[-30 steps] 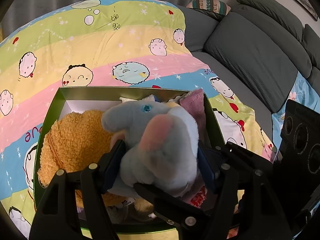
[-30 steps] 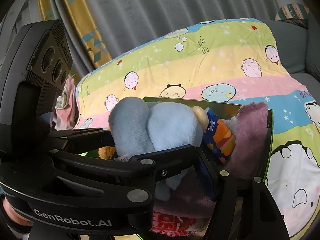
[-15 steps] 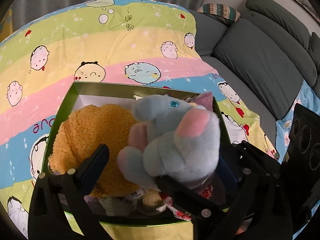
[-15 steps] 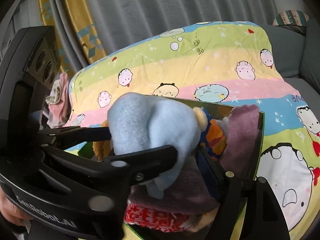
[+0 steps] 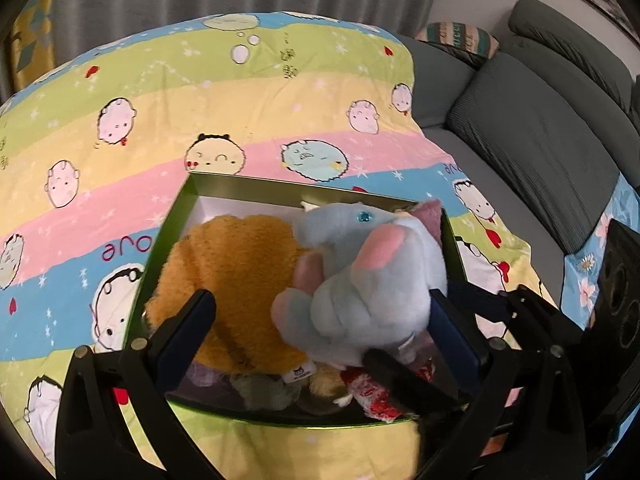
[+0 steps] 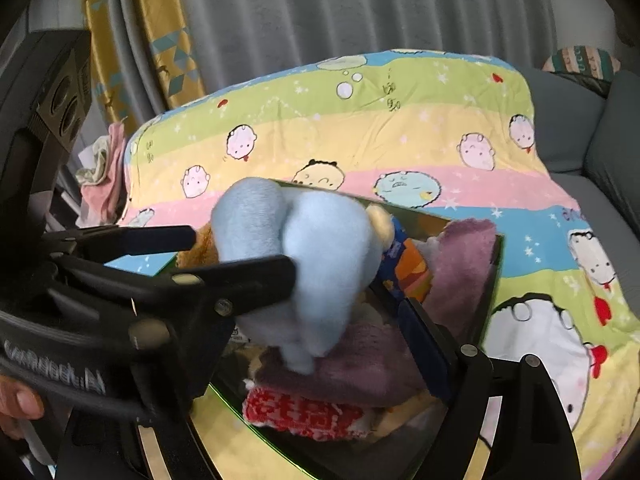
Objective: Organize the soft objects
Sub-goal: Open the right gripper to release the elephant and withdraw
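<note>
A light blue plush elephant [image 5: 360, 280] lies on top of the soft things in a green-rimmed box [image 5: 240, 186]. It also shows in the right wrist view [image 6: 316, 248]. My left gripper [image 5: 320, 328] is open, its fingers wide on either side of the elephant. My right gripper [image 6: 352, 292] is open too, beside the elephant on its other side. Under the elephant lie an orange fuzzy plush [image 5: 236, 276], a purple cloth [image 6: 452, 272] and a red and white knit piece [image 6: 300, 412].
The box [image 6: 492, 280] sits on a striped cartoon blanket [image 5: 240, 92] over a sofa. Grey sofa cushions [image 5: 532, 128] rise at the right. Curtains [image 6: 340, 12] hang behind. A pink cloth pile [image 6: 104, 168] lies at the far left.
My left gripper opened and let go of the elephant, which settled onto the pile in the box. Both grippers drew back a little.
</note>
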`<action>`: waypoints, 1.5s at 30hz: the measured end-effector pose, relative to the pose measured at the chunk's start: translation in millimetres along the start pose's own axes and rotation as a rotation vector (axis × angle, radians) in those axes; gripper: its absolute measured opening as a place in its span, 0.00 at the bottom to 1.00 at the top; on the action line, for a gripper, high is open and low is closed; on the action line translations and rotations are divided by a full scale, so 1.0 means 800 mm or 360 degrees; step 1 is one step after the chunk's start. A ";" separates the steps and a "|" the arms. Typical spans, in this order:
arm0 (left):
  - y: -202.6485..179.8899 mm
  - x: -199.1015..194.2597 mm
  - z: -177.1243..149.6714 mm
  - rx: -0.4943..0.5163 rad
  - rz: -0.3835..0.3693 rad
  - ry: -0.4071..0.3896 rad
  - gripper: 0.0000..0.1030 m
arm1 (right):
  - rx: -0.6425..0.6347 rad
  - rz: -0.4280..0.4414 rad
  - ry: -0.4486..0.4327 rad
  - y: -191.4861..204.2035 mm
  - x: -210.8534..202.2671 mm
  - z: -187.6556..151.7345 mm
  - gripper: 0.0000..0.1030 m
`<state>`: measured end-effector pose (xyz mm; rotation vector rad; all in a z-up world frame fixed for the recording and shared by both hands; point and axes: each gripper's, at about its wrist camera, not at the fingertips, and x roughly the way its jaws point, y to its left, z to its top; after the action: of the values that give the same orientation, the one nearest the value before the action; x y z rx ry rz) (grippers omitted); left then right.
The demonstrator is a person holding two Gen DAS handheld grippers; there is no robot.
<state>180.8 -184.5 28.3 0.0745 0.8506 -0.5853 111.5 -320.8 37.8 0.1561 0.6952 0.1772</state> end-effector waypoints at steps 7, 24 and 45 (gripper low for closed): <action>0.008 -0.011 -0.001 -0.0030 0.0085 0.0022 0.99 | 0.0040 -0.0102 0.0008 -0.011 -0.026 0.002 0.82; 0.008 -0.031 -0.012 -0.0163 0.0338 0.0128 1.00 | 0.0136 -0.0395 0.0186 -0.020 -0.019 0.002 0.91; 0.000 -0.050 -0.010 -0.0127 0.0406 0.0218 0.99 | 0.0165 -0.0340 0.0154 -0.020 -0.042 0.007 0.91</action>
<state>155.1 -163.9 52.3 0.1494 0.9792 -0.3086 91.8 -343.8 59.7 0.1717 0.8125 -0.0565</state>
